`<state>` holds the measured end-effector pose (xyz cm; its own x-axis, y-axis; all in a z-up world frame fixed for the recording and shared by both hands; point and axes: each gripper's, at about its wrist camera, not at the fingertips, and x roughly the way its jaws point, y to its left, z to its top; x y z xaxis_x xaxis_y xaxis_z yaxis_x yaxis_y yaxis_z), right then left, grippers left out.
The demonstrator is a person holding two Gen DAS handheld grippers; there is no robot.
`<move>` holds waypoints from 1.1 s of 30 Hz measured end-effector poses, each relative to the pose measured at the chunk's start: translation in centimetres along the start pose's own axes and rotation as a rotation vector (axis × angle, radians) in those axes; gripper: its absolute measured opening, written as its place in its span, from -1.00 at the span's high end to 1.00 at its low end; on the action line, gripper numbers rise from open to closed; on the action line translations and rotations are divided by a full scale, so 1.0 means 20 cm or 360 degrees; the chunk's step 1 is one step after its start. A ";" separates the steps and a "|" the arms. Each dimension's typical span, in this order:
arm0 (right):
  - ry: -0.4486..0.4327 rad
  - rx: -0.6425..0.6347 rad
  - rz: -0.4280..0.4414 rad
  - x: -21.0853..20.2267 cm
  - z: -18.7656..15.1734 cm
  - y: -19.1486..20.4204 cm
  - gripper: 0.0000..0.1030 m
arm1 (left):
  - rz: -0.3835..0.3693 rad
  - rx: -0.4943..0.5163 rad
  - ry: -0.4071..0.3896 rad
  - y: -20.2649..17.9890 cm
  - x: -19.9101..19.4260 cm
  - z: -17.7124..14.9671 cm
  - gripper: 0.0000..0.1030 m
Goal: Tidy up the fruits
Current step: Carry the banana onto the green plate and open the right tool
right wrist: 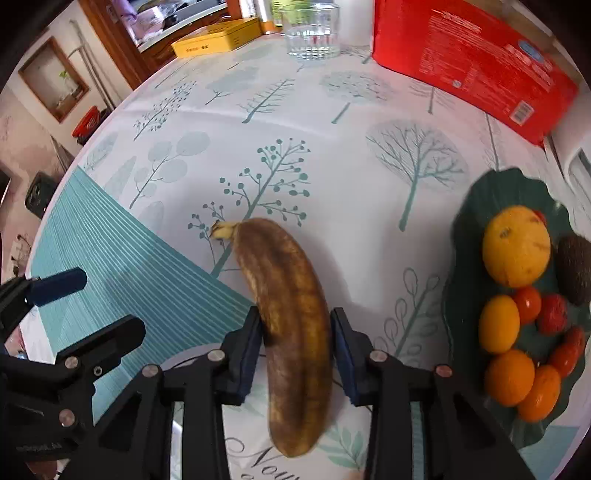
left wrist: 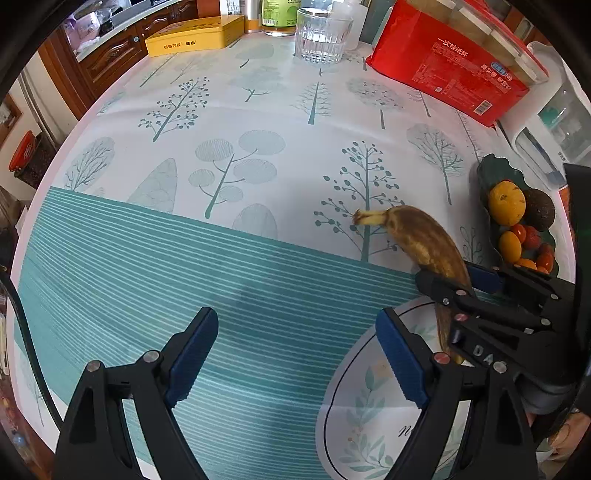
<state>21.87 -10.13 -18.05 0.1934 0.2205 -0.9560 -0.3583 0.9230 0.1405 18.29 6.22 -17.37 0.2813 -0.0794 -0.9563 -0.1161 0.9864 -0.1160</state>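
Observation:
A brown, overripe banana (right wrist: 291, 325) is held between the pads of my right gripper (right wrist: 295, 347), which is shut on its middle; it hangs over a white plate with leaf print (right wrist: 343, 454). The banana also shows in the left wrist view (left wrist: 424, 240), with the right gripper (left wrist: 461, 291) around it. My left gripper (left wrist: 295, 358) is open and empty over the teal striped cloth, left of the plate (left wrist: 354, 406). A dark green leaf-shaped dish (right wrist: 491, 199) at the right holds an orange (right wrist: 515, 245), an avocado (right wrist: 574, 269), small oranges and red tomatoes.
A clear glass (left wrist: 321, 35), a yellow tin (left wrist: 195, 35), a red package (left wrist: 450, 62) and bottles stand at the table's far edge. A white appliance (left wrist: 554, 125) stands at the right behind the dish (left wrist: 491, 173). The tree-print tablecloth (left wrist: 258, 122) covers the table.

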 end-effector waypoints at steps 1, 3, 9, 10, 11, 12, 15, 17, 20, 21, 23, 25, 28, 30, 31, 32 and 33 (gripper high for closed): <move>-0.0009 0.0021 0.0021 -0.03 -0.01 -0.02 0.30 | -0.0001 0.0004 -0.0003 -0.01 -0.01 0.00 -0.68; -0.0035 0.0058 0.0054 -0.08 -0.02 -0.04 0.30 | -0.0001 0.0018 -0.0014 -0.03 -0.04 -0.01 -0.68; -0.0134 0.0184 0.0095 -0.30 -0.07 -0.20 0.30 | -0.0023 0.0089 -0.0059 -0.16 -0.14 -0.02 -0.68; -0.0150 0.0211 0.0099 -0.34 -0.08 -0.24 0.30 | -0.0029 0.0102 -0.0066 -0.18 -0.16 -0.02 -0.68; -0.0163 0.0240 0.0096 -0.38 -0.09 -0.28 0.30 | -0.0034 0.0118 -0.0074 -0.21 -0.17 -0.02 -0.68; -0.0175 0.0267 0.0085 -0.41 -0.10 -0.32 0.30 | -0.0038 0.0134 -0.0079 -0.24 -0.19 -0.02 -0.68; -0.0204 0.0329 0.0022 -0.49 -0.12 -0.45 0.30 | -0.0056 0.0185 -0.0095 -0.34 -0.23 -0.02 -0.68; -0.0226 0.0365 -0.0034 -0.53 -0.13 -0.54 0.30 | -0.0070 0.0208 -0.0111 -0.41 -0.25 -0.02 -0.68; -0.0239 0.0420 -0.0105 -0.57 -0.13 -0.70 0.30 | -0.0090 0.0230 -0.0135 -0.50 -0.28 0.00 -0.68; -0.0241 0.0436 -0.0113 -0.58 -0.14 -0.74 0.30 | -0.0094 0.0236 -0.0140 -0.53 -0.29 0.01 -0.68; -0.0240 0.0480 -0.0138 -0.58 -0.12 -0.83 0.30 | -0.0098 0.0245 -0.0148 -0.58 -0.30 0.03 -0.68; -0.0232 0.0513 -0.0156 -0.57 -0.10 -0.90 0.30 | -0.0089 0.0255 -0.0159 -0.63 -0.31 0.06 -0.68; -0.0209 0.0553 -0.0165 -0.53 -0.08 -0.96 0.30 | -0.0077 0.0261 -0.0188 -0.71 -0.33 0.10 -0.70; -0.0184 0.0587 -0.0157 -0.49 -0.06 -1.00 0.30 | -0.0049 0.0263 -0.0214 -0.75 -0.34 0.13 -0.75; -0.0174 0.0598 -0.0154 -0.48 -0.06 -1.00 0.30 | -0.0037 0.0264 -0.0229 -0.76 -0.35 0.14 -0.77; -0.0165 0.0605 -0.0152 -0.46 -0.05 -1.01 0.30 | -0.0029 0.0263 -0.0238 -0.78 -0.35 0.15 -0.79; -0.0160 0.0606 -0.0155 -0.45 -0.05 -1.02 0.30 | -0.0024 0.0260 -0.0242 -0.79 -0.35 0.16 -0.79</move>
<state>26.53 -31.18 -12.63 0.3046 0.1389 -0.9423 0.0262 0.9877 0.1540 21.25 -8.26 -7.90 0.4236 -0.0837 -0.9020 0.0412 0.9965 -0.0731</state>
